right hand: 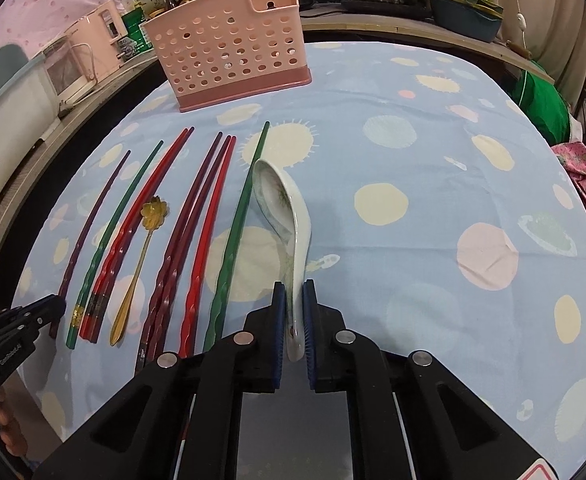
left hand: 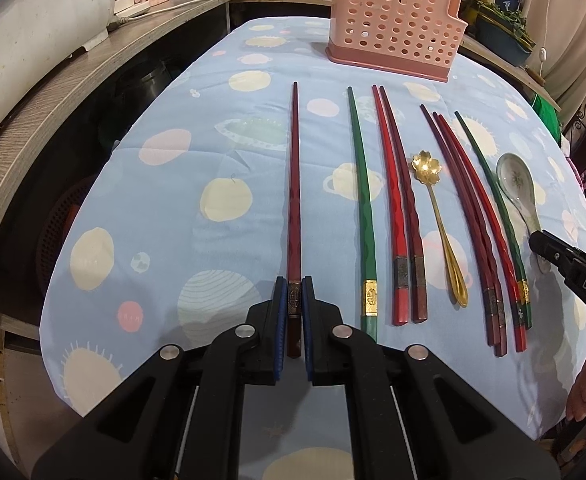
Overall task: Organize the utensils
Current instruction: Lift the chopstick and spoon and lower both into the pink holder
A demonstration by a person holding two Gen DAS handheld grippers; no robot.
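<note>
The left tool (left hand: 294, 300) pinches the butt end of a dark red wooden chopstick (left hand: 294, 184) stretching ahead on the blue planet-print counter (left hand: 173, 200). The right tool (right hand: 294, 304) pinches the white ceramic soup spoon (right hand: 283, 216) by its handle, with the pink perforated plastic utensil holder (right hand: 229, 56) far ahead.

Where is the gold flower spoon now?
In the left wrist view the gold flower spoon lies right of centre on the tablecloth, between the red chopstick pair and the three dark red chopsticks.
</note>
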